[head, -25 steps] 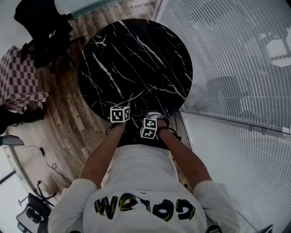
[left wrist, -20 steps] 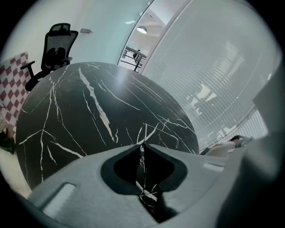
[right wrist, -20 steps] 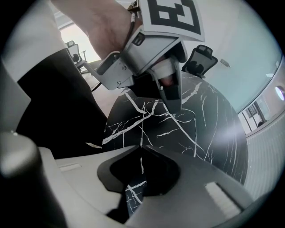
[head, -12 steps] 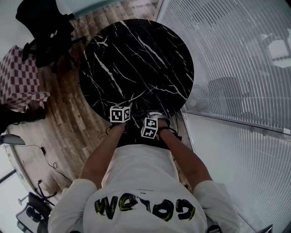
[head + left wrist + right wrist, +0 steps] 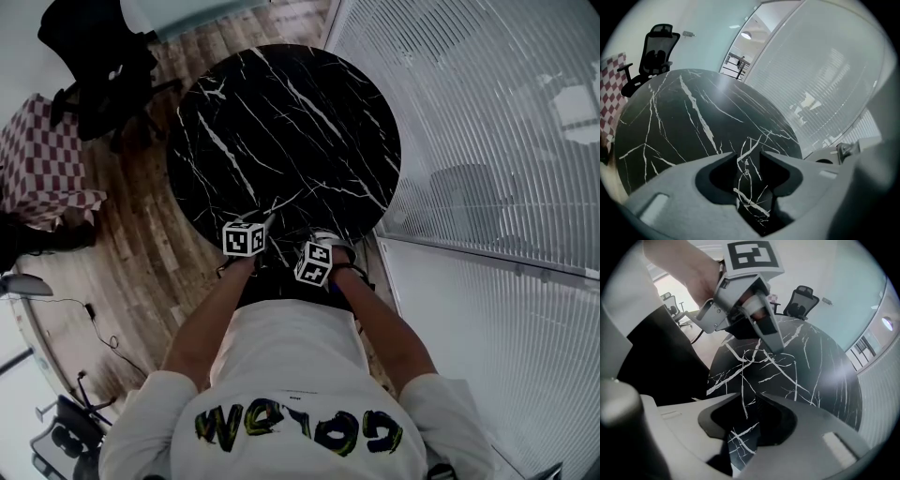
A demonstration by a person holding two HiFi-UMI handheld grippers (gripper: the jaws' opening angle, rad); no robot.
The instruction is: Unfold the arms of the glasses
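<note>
I cannot pick out any glasses; thin pale lines in both jaw gaps look like the veins of the round black marble table [image 5: 281,131]. My left gripper [image 5: 749,161] hangs over the table's [image 5: 670,117] near edge. Its jaws have just been opening and stand open, with only table surface between them. My right gripper [image 5: 749,401] points steeply down at the table [image 5: 811,380]. It has also just been opening and is open, with nothing gripped. The left gripper [image 5: 769,347] shows ahead of it, tips close above the marble. In the head view the left gripper [image 5: 265,223] and right gripper [image 5: 323,240] sit side by side.
A black office chair [image 5: 94,66] and a red-checked seat [image 5: 42,159] stand on the wooden floor [image 5: 141,253] left of the table. A glass wall with blinds [image 5: 487,141] runs along the right. The person's body and arms fill the bottom of the head view.
Both grippers stay at the table's near edge. The right gripper's marker cube has tilted slightly. The jaws themselves do not show in the head view.
</note>
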